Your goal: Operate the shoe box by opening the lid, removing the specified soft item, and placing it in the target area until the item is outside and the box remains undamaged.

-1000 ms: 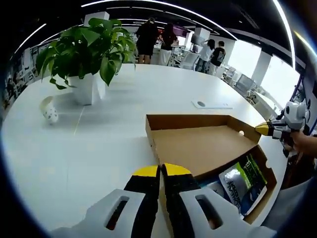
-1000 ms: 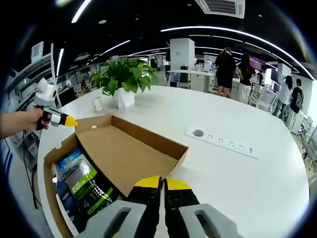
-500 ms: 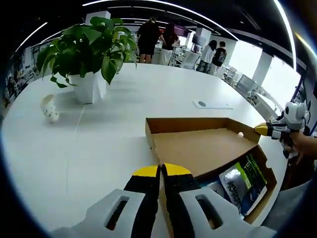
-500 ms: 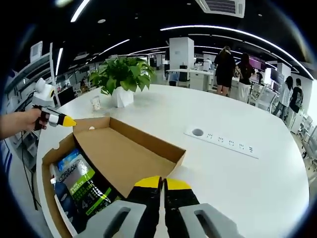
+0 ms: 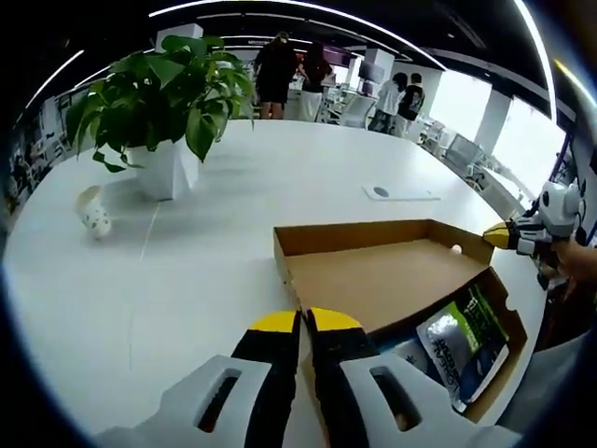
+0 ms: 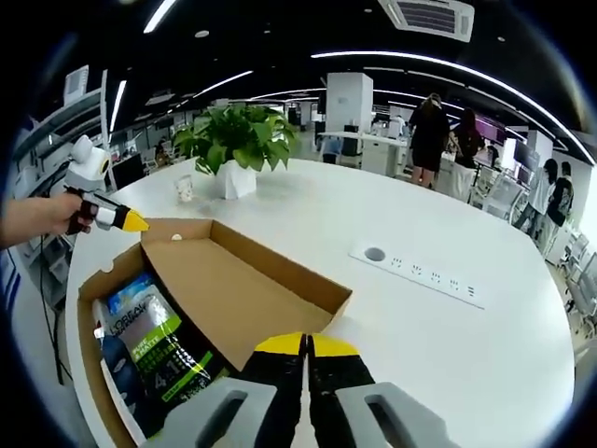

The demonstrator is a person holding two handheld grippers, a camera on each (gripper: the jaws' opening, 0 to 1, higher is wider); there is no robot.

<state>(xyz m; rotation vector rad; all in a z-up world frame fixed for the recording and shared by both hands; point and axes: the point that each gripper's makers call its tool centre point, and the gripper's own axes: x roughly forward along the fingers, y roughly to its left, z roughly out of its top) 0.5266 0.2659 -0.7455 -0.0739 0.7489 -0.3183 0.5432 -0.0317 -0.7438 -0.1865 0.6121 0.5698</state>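
Gripping the raised lid (image 5: 373, 280) corners, both hand-held grippers closed

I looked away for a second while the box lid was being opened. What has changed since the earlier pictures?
Very little. Both grippers, left and right, stay shut at the edges of the open cardboard lid, which lies folded back as before. The views shifted slightly with the hands. The soft packets stay inside the box; plant and table unchanged.
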